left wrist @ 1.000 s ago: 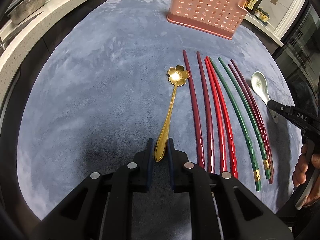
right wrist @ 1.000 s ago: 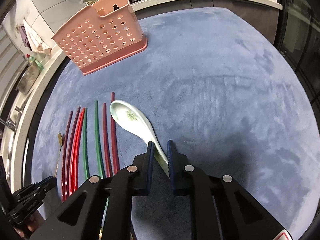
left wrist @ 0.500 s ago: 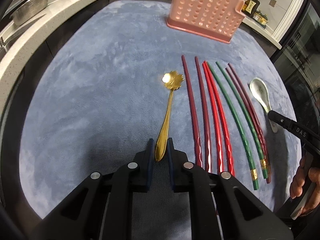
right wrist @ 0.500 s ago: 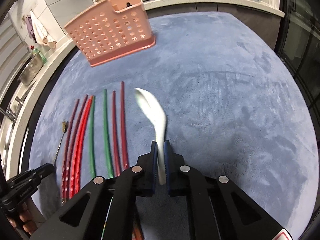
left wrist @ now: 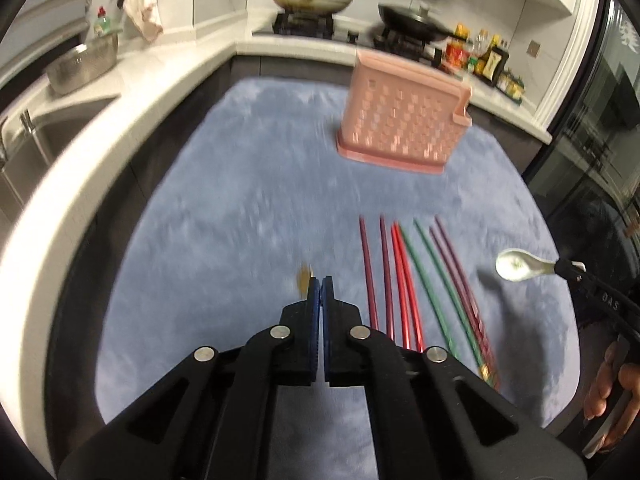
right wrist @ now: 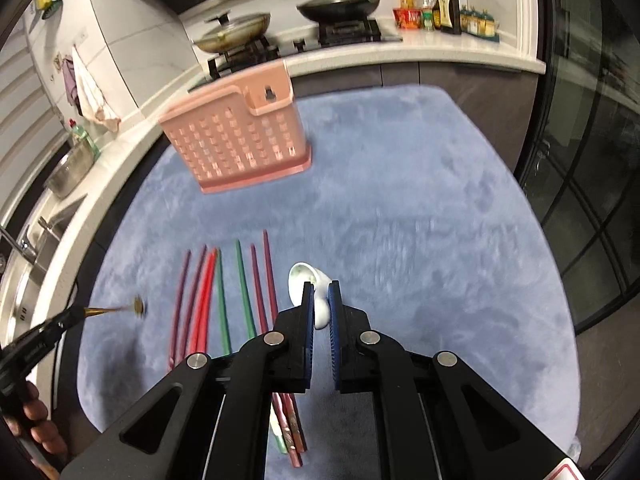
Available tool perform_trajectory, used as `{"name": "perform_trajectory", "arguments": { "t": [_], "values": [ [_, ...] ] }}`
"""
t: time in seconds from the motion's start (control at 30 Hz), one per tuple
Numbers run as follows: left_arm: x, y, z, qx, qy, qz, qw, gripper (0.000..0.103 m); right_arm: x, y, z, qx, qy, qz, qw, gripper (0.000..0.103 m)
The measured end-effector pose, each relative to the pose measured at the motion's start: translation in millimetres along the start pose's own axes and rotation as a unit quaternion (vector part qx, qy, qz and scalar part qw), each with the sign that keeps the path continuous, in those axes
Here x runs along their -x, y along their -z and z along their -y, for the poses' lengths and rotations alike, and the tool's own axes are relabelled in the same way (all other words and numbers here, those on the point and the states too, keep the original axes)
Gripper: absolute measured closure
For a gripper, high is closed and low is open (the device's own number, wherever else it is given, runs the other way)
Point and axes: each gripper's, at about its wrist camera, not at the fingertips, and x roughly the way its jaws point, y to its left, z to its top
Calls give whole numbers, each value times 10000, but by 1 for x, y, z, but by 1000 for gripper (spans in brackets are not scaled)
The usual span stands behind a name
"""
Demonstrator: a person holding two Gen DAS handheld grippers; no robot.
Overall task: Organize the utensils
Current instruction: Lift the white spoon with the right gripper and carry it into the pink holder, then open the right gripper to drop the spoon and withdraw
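Observation:
My left gripper [left wrist: 321,282] is shut on the gold flower spoon [left wrist: 304,280], lifted off the blue mat; it also shows in the right wrist view [right wrist: 120,309]. My right gripper [right wrist: 321,288] is shut on the white ceramic spoon [right wrist: 306,284], also lifted; it shows in the left wrist view [left wrist: 520,268]. Several red, maroon and green chopsticks [left wrist: 404,280] lie side by side on the mat, between the two grippers. The pink perforated utensil basket [left wrist: 404,120] stands upright at the far side of the mat [right wrist: 236,148].
The blue mat [left wrist: 240,200] covers the table. A white counter with a sink [left wrist: 24,152] and a steel bowl [left wrist: 82,66] curves along the left. A stove with pans [right wrist: 280,32] and bottles [right wrist: 440,8] lies behind the basket. A glass door [right wrist: 592,160] is on the right.
Both grippers have risen and tilted up, lifting the gold spoon and the white spoon off the mat. The basket now sits nearer the middle of both views.

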Motion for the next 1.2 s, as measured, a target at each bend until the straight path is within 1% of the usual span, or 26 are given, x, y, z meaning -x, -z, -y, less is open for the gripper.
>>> {"name": "perform_trajectory", "arguments": {
  "t": [0.1,0.13,0.2,0.33,0.4,0.47,0.5,0.57,0.6,0.7,0.8,0.9,1.03,1.2],
  "values": [
    [11,-28,-1,39,91,179,9998,102,10,-18,-6,72,-49,179,9998,96],
    [16,-43,-1,32,119,291,9995,102,14,-30,-10,125,-44,278,9995,96],
    [22,-61,1,21,163,401,9991,102,18,-45,-14,172,-50,410,9990,96],
    [36,-112,7,-9,326,717,9969,102,24,-92,-27,318,-118,690,9970,96],
    [42,-139,12,-43,408,877,9953,102,22,-114,-33,394,-103,757,9963,96],
    [45,-159,17,-62,466,993,9939,102,16,-134,-39,450,-139,784,9958,96],
    [45,-174,21,-67,518,1062,9930,102,12,-146,-42,474,-131,788,9957,96],
    [44,-192,28,-94,578,1160,9915,102,1,-166,-49,547,-83,775,9955,96],
    [42,-204,34,-113,608,1233,9904,102,-4,-174,-52,578,-52,760,9954,96],
    [38,-226,43,-102,690,1340,9885,102,-22,-193,-60,682,24,667,9954,96],
    [14,-246,51,-20,819,1259,9886,102,-44,-206,-62,716,48,470,9963,96],
    [-13,-252,56,59,847,1060,9907,102,-65,-212,-59,702,57,221,9973,96],
    [-41,-254,58,121,782,885,9929,102,-90,-214,-53,684,39,-55,9976,96],
    [-74,-251,55,187,685,601,9957,102,-109,-214,-55,626,-10,-254,9977,96]
  ]
}}
